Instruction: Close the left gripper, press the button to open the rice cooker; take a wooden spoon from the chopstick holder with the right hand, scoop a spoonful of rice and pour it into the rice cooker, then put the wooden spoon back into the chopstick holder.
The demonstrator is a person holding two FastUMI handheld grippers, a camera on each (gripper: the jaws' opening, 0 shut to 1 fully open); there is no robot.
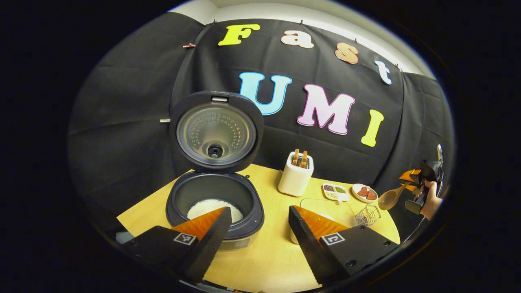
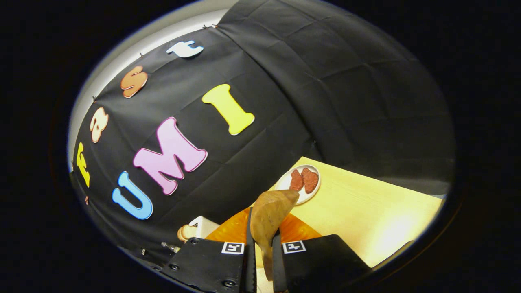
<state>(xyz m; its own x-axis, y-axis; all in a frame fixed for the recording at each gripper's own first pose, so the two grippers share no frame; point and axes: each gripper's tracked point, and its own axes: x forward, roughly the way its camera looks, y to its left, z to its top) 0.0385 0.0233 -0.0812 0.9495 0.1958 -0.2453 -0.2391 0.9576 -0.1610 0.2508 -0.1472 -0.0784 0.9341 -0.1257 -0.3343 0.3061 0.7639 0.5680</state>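
Now left tool [image 1: 256, 228] gapes empty; right tool [image 2: 260, 260] clamps wooden spoon [image 2: 270, 215]

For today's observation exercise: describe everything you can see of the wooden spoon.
The wooden spoon looks like plain brown wood, with a rounded, empty bowl. The right gripper is shut on its handle, holding it in the air beyond the table's right edge, its bowl toward the table. Nothing else touches it. Most of the handle is hidden.
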